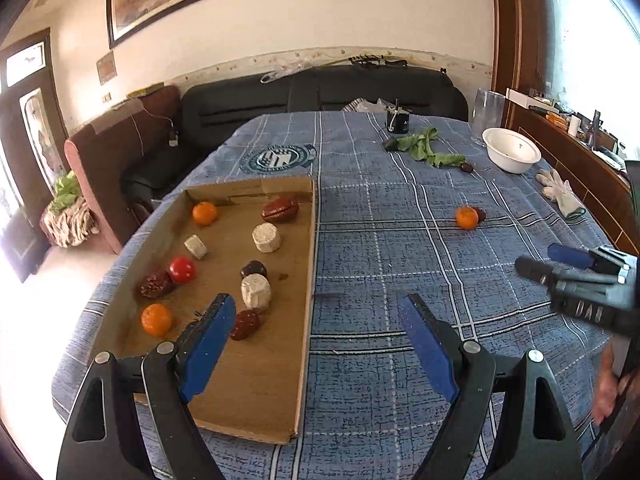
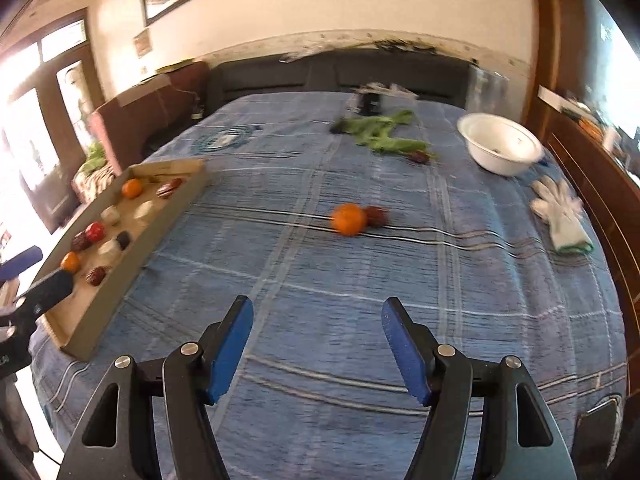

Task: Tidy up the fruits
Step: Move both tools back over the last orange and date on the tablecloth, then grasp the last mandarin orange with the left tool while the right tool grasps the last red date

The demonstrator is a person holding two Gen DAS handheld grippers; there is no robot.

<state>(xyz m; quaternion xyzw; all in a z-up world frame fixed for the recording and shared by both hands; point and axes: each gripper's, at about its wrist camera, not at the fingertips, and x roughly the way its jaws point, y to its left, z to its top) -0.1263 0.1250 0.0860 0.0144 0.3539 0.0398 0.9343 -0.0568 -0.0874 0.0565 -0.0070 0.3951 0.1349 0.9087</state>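
Note:
A cardboard tray (image 1: 280, 392) lies on the blue checked cloth at the left and holds several fruits: oranges (image 1: 157, 319), a red tomato (image 1: 182, 269), dark dates (image 1: 280, 208) and white chunks (image 1: 256, 291). My left gripper (image 1: 318, 304) is open and empty over the tray's right edge. An orange (image 2: 349, 219) with a dark date (image 2: 377, 216) touching it sits loose mid-table; it also shows in the left wrist view (image 1: 467, 217). My right gripper (image 2: 317, 308) is open and empty, short of that orange. The tray (image 2: 104, 312) shows at the left in the right wrist view.
A white bowl (image 2: 500, 145) stands at the far right, a white glove (image 2: 562, 216) near the right edge. Green leaves (image 2: 380, 130) and another date (image 2: 420, 157) lie at the back. A black sofa (image 1: 320, 96) and wooden cabinet (image 1: 580, 160) border the table.

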